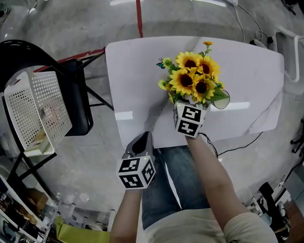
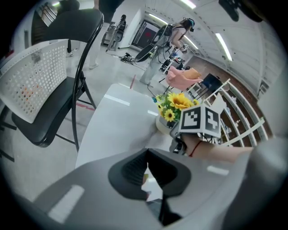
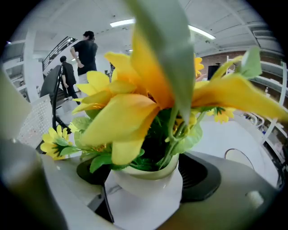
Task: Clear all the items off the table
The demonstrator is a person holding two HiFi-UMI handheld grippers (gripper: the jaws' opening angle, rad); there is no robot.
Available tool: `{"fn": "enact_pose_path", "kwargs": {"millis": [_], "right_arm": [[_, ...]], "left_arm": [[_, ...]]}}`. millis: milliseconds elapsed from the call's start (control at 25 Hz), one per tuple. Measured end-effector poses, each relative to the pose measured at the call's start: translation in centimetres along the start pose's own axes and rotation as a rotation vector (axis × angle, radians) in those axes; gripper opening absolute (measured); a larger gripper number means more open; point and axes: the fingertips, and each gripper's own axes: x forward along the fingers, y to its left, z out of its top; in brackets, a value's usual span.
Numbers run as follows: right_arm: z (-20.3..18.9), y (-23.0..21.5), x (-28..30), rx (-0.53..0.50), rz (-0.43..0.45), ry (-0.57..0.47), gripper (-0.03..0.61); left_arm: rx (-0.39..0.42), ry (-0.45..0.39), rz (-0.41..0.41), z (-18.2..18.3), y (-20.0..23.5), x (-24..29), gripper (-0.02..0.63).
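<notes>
At the far left a white perforated basket (image 1: 35, 109) sits tilted on a black folding chair (image 1: 80, 108). Something pale and orange shows through its holes, too blurred to name. Next comes the left gripper (image 1: 143, 141), held just off the near edge of the white table (image 1: 138, 73), its fingers pressed together with nothing between them. The tabletop around it is bare and glossy.

Right of that, the right gripper (image 3: 146, 177) has its fingers clamped on either side of a white pot (image 3: 148, 200), over the table's near edge. I can't tell whether the pot's base touches the top. Yellow sunflowers (image 1: 193, 77) with green leaves fill the pot and hide the jaws from above.

The floor is polished grey, with a red tape line (image 1: 139, 13) running away behind the table and cables (image 1: 245, 22) trailing at the right. Two people (image 3: 85, 51) stand well back in the room.
</notes>
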Motion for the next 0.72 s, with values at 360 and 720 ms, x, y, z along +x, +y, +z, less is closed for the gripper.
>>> {"fn": "enact_pose_path", "kwargs": {"millis": [360,720], "right_arm": [[-0.4,3.3,-1.2,-0.106,0.151,-0.009,0.463],[-0.8,6.4,-2.1,-0.179,0.298,-0.029,0.462]], "left_arm": [[-0.008,-0.014,0.008,0.1,0.7,-0.1,0.009],[-0.037,-0.05,0.016,0.3,1.8,-0.3,0.009]]}}
